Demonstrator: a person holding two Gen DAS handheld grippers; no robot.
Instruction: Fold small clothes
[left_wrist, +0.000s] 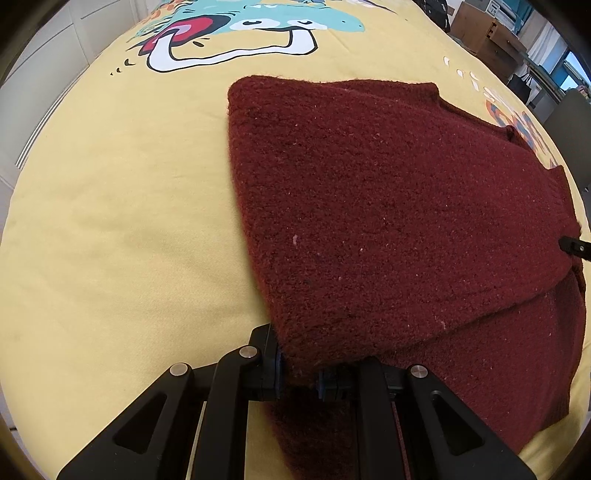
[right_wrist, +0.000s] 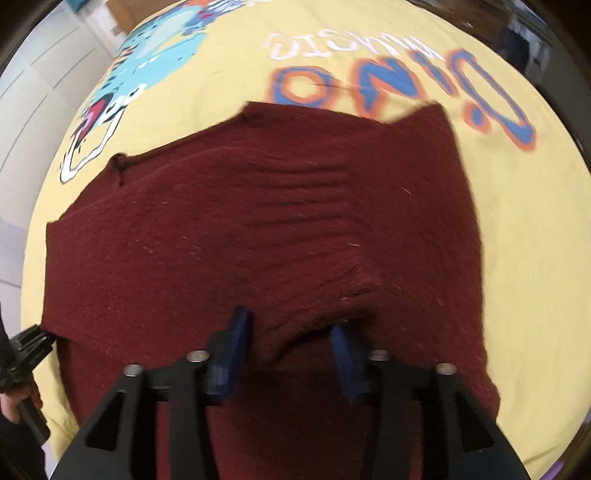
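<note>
Gripping, left tongs: jaws clamped on the near corner of the maroon sweater, fabric pinched between the blue pads.
Right tongs: jaws apart, a raised ridge of knit sat between the blue fingers, not pinched; view blurred.
Sweater position: lay partly folded, one flap doubled over the body, on the yellow sheet.
Step advice: judged best to keep both corners level, lay the flap edge-to-edge, then smooth the ridge flat.
Surface: soft sheet printed with a cartoon dinosaur and lettering.
Room: white cabinet fronts left; boxes far right.
</note>
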